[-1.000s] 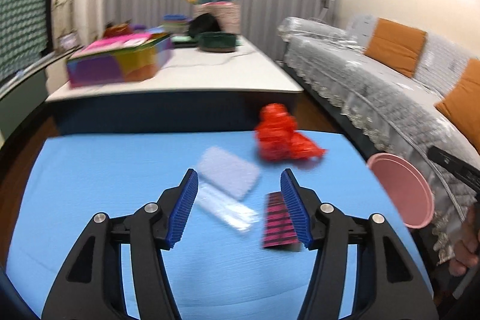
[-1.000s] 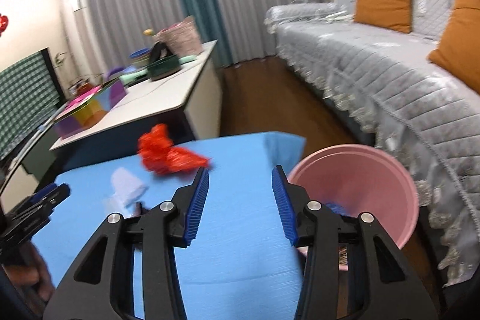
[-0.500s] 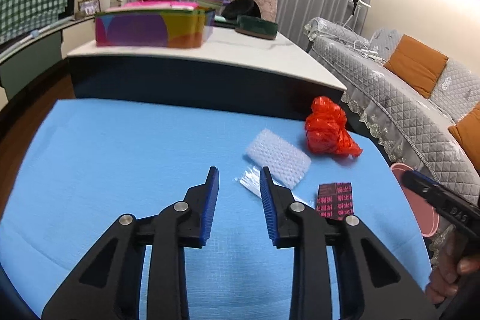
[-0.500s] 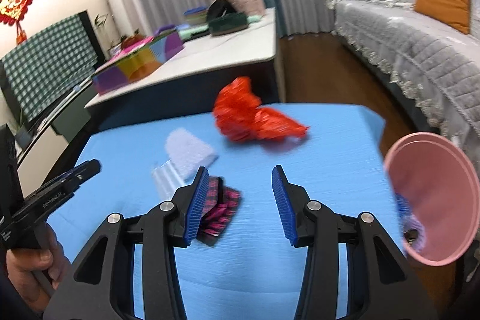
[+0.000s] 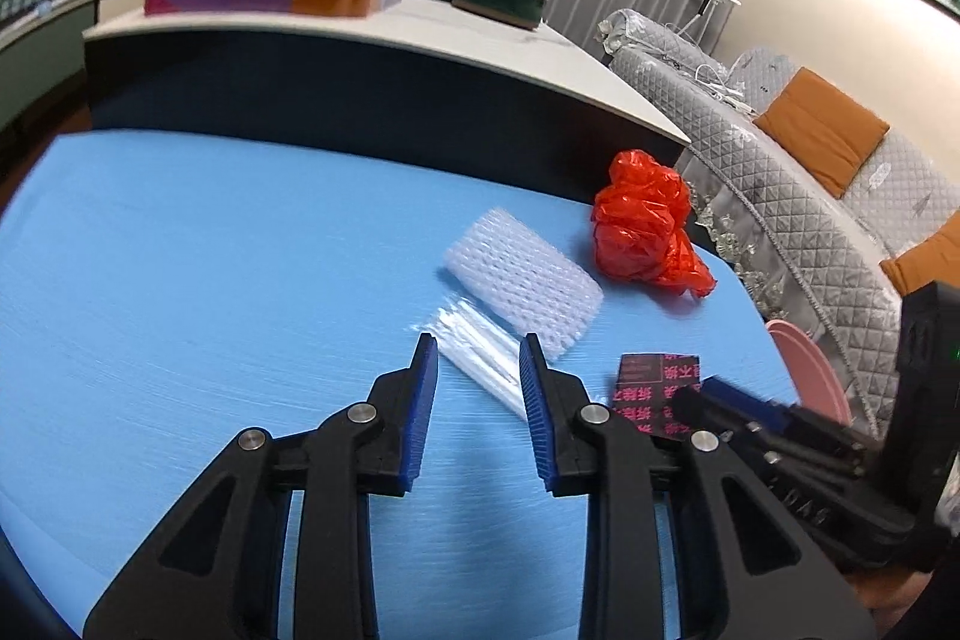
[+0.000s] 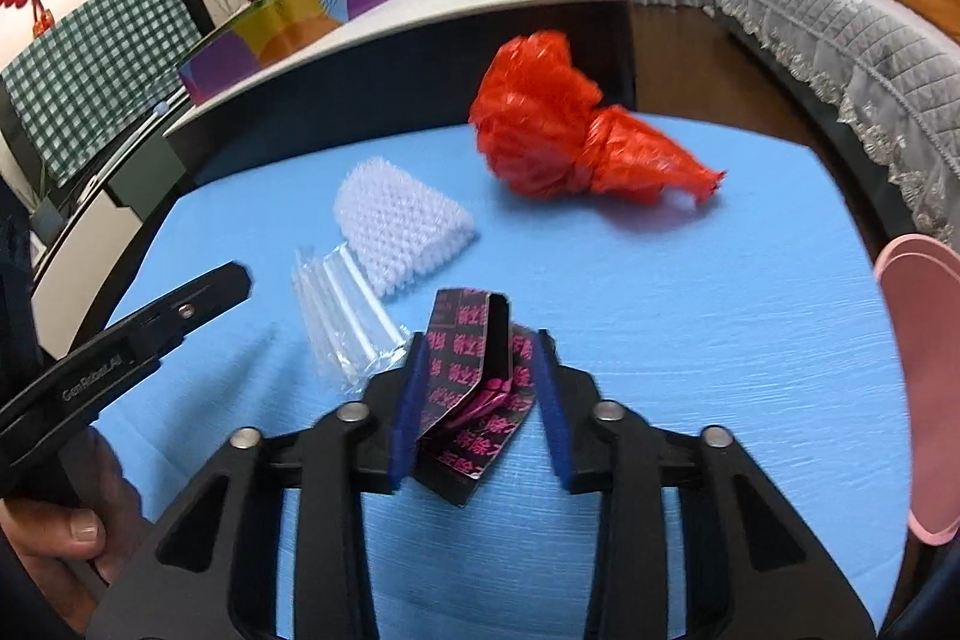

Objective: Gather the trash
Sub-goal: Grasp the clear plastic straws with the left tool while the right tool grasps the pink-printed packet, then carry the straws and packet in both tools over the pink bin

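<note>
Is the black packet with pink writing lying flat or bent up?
Bent up: the black packet with pink writing is folded, one flap standing, between the right gripper pads.

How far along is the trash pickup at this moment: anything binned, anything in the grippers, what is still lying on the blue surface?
Done: nothing shows as binned; the pink bin's inside is hidden. In hand: the right gripper has just been closing around the black-and-pink wrapper; the left gripper has narrowed over the clear plastic sleeve, not gripping. Left: white foam net, red plastic bag.
</note>
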Motion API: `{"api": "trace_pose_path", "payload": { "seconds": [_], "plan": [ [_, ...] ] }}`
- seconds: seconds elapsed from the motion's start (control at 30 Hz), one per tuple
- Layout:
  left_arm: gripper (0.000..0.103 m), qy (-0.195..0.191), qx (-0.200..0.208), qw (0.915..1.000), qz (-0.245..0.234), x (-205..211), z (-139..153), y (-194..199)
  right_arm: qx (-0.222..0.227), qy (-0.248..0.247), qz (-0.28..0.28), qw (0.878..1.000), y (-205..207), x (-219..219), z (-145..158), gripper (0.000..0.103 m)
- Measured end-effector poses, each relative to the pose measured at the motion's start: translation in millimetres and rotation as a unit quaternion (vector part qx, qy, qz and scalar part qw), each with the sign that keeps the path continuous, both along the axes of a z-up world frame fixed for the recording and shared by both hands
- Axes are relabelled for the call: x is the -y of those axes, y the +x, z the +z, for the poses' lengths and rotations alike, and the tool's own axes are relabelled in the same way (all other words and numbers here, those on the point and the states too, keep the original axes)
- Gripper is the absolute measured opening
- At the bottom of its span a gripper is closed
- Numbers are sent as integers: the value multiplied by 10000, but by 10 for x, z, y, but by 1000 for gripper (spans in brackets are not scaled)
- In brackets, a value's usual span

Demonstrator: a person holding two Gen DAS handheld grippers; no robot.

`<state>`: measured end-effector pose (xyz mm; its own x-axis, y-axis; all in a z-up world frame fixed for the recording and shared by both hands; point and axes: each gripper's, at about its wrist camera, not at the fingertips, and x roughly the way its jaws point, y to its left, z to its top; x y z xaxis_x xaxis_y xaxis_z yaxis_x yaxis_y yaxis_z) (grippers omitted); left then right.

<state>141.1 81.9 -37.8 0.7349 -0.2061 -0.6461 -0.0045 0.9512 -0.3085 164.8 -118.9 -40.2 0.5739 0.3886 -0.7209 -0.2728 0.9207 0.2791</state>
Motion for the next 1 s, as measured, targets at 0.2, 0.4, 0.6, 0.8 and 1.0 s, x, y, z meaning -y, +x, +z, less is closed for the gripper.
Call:
{"api": "trace_pose_path", "payload": {
  "seconds": [0.2, 0.4, 0.6, 0.8, 1.0],
  "plan": [
    [43, -225, -468, 9985, -184, 152, -222, 176, 16, -49, 213, 9998, 10, -14, -14, 12],
    [15, -51, -660, 9975, -240, 297, -308, 233, 178, -22, 239, 9996, 0, 42, 81, 7],
    [1, 177, -501, 9985, -115, 300, -208, 181, 331, -75, 191, 9992, -38, 77, 159, 6],
    [1, 324, -312, 9990, 35, 236, -80, 97, 500, -103, 83, 9987, -114, 160, 263, 5],
    [1, 468, -86, 9989, 31, 273, 63, -30, 686, -125, -54, 9976, -223, 249, 389, 5]
  ]
}}
